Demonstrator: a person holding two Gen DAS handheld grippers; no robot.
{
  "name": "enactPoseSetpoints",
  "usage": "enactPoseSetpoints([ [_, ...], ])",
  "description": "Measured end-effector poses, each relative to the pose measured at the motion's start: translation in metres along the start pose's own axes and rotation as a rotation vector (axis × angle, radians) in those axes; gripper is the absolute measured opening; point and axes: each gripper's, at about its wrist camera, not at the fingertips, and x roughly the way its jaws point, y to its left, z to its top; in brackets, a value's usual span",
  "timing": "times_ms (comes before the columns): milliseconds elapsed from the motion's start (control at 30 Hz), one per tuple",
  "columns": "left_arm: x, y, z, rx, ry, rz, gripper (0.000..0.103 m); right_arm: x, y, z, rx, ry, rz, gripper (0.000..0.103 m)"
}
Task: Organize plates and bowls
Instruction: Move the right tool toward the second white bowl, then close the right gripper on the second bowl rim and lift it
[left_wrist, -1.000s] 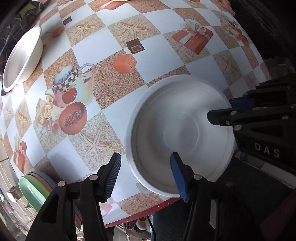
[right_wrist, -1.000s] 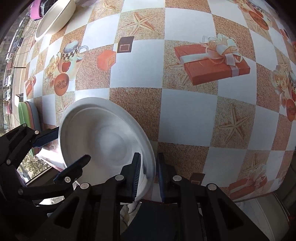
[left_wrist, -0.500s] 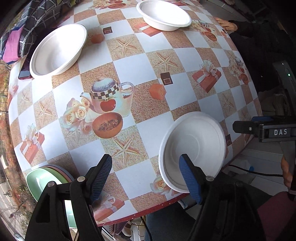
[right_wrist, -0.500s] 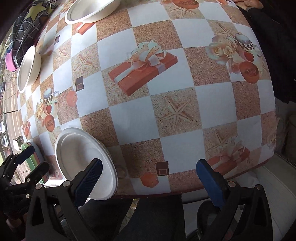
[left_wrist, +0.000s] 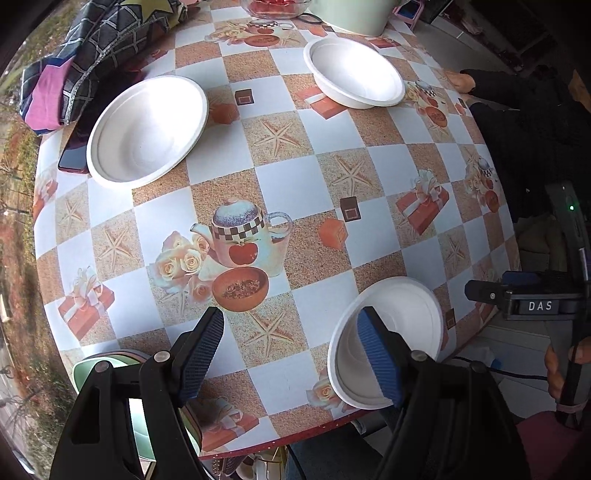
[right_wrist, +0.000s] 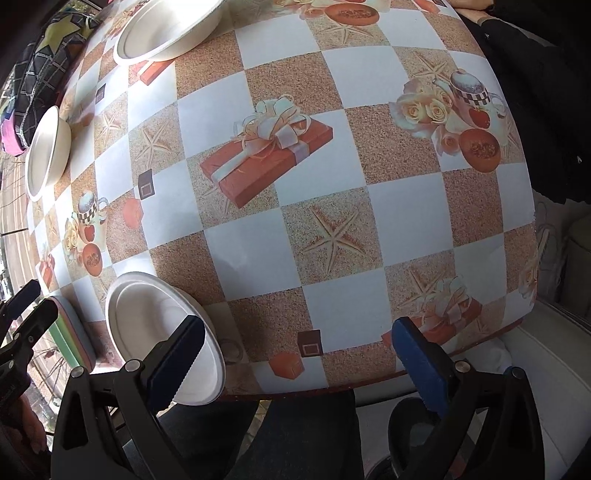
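Observation:
A white bowl (left_wrist: 406, 314) sits upright on the table near its front edge, with nothing holding it. My left gripper (left_wrist: 290, 354) hangs open above the table, its right finger in front of the bowl's near side. My right gripper (right_wrist: 299, 354) stands wide open over the table's front edge, the same bowl (right_wrist: 147, 314) behind its left finger. Two more white bowls (left_wrist: 147, 129) (left_wrist: 354, 72) rest farther back. A stack of coloured plates (left_wrist: 110, 365) lies at the near left edge, partly hidden by my left gripper.
The round table (left_wrist: 295, 177) wears a checked cloth with printed pictures. A bundle of fabric (left_wrist: 92, 48) and a dark phone (left_wrist: 72, 162) lie at the back left. A person's dark sleeve (left_wrist: 517, 122) rests at the right edge. A pale tub (left_wrist: 354, 14) stands at the far side.
The right gripper let go of the bowl's rim and opened wide. Both grippers rose and drew away, and the left jaws widened. The bowl now rests on the table.

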Motion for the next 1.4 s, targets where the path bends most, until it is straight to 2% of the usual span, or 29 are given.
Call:
enactPoseSetpoints([
  [233, -0.007, 0.007, 0.035, -0.004, -0.027, 0.041, 0.078, 0.002, -0.001, 0.029, -0.022, -0.021, -0.017, 0.102],
  [300, -0.004, 0.003, 0.047, 0.017, -0.027, 0.078, 0.078, -0.001, -0.002, 0.040, -0.026, -0.028, -0.020, 0.102],
  [367, -0.001, 0.000, 0.060, 0.038, -0.027, 0.104, 0.078, -0.006, -0.003, 0.054, -0.033, -0.038, -0.020, 0.102],
  [600, 0.005, -0.013, 0.116, 0.076, -0.049, 0.129, 0.078, -0.022, 0.007, 0.108, -0.080, -0.093, -0.054, 0.102],
  [867, 0.024, -0.026, 0.177, 0.067, -0.058, 0.144, 0.078, -0.034, 0.019, 0.176, -0.076, -0.134, -0.016, 0.102],
  [1133, 0.034, -0.032, 0.223, 0.006, -0.144, 0.136, 0.078, -0.054, 0.022, 0.238, -0.007, -0.216, 0.037, 0.102],
  [1233, 0.045, -0.037, 0.237, 0.001, -0.144, 0.138, 0.078, -0.050, 0.024, 0.251, 0.012, -0.224, 0.063, 0.102],
  [1400, 0.067, -0.038, 0.250, 0.011, -0.117, 0.194, 0.078, -0.033, 0.031, 0.264, -0.003, -0.217, 0.076, 0.102],
])
